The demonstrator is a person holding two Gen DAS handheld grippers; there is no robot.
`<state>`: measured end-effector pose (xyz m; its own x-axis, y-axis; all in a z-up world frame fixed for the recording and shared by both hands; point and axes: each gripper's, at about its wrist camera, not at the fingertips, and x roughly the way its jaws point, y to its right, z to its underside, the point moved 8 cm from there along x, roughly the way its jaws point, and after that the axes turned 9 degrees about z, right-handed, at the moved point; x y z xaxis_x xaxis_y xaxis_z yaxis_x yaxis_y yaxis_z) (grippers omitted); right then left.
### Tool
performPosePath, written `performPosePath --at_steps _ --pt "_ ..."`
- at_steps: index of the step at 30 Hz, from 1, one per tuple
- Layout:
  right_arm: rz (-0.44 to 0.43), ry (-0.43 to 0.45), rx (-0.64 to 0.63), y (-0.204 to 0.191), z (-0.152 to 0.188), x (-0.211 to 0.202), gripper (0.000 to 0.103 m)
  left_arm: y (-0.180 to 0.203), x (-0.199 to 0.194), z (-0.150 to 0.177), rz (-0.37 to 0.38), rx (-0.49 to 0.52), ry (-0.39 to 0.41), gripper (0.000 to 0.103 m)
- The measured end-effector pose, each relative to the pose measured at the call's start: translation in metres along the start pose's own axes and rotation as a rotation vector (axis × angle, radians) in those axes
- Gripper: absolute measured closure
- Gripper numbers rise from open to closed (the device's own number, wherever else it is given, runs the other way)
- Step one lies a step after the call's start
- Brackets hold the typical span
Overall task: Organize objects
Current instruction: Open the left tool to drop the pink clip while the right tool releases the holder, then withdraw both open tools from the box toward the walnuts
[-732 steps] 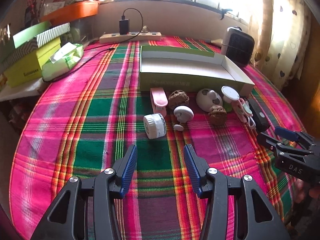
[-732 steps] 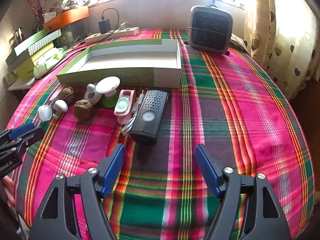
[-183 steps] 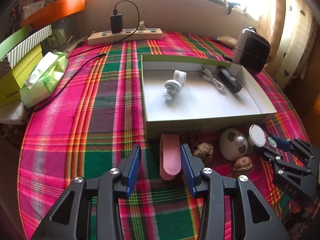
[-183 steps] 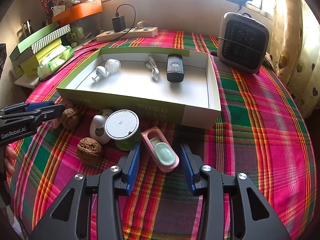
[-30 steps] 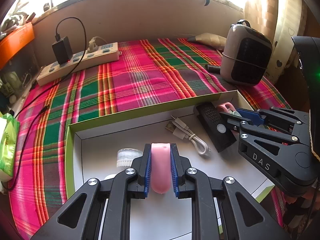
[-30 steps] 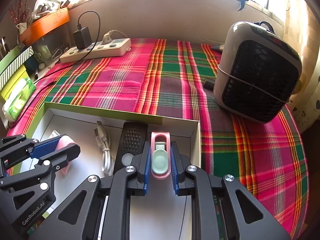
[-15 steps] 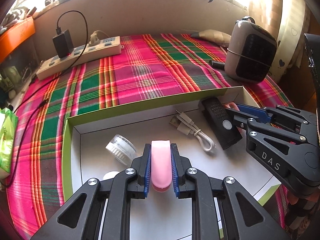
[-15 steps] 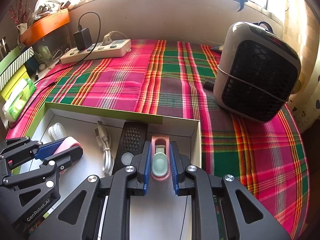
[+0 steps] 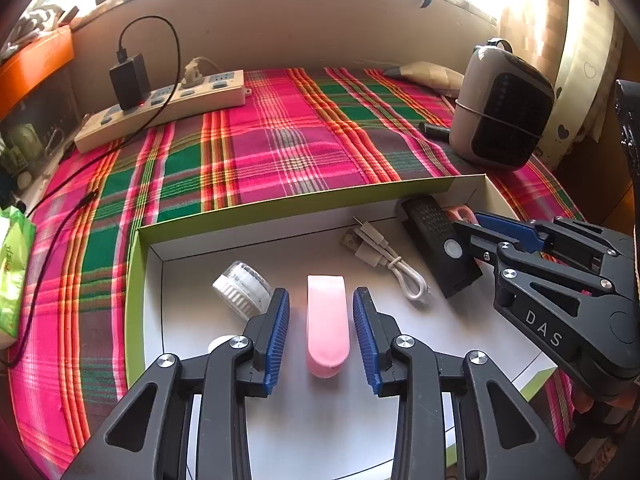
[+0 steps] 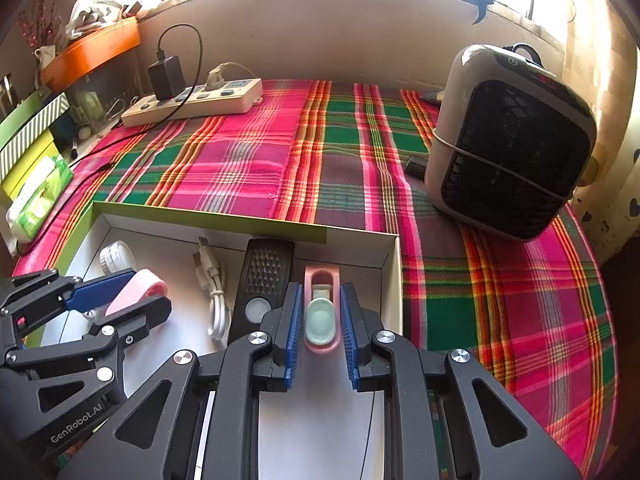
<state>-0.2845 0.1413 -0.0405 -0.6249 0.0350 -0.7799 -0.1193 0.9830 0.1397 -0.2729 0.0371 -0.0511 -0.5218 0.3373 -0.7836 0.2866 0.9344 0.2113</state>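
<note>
Left claw opening, pads clear of pink case lying on box floor. Right claw opening around pink-and-mint case, contact probably just lost. At 12: black remote, white cable. White jar at 10 of left claw.

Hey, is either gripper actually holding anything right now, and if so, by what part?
Nothing is held. The left gripper is opening, clear gaps beside the pink case lying in the box. The right gripper is opening around the pink-and-mint case, its long sides just released.
</note>
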Motion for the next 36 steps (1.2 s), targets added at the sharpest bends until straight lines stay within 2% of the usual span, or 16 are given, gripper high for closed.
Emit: performPosePath --at_steps 3,16,32,36 --pt "0.003 0.011 0.000 0.000 0.000 -0.004 0.072 0.001 -0.003 0.002 0.001 0.001 0.004 0.071" --pt "0.005 0.044 0.006 -0.002 0.005 -0.025 0.072 0.001 -0.028 0.010 -0.003 -0.017 0.043 0.070" --pt "-0.012 0.080 0.038 -0.005 0.028 -0.060 0.072 0.008 -0.065 0.031 -0.031 -0.003 0.084 0.070" --pt "-0.017 0.079 0.047 -0.004 0.037 -0.067 0.072 0.010 -0.075 0.039 -0.009 -0.012 0.101 0.070"
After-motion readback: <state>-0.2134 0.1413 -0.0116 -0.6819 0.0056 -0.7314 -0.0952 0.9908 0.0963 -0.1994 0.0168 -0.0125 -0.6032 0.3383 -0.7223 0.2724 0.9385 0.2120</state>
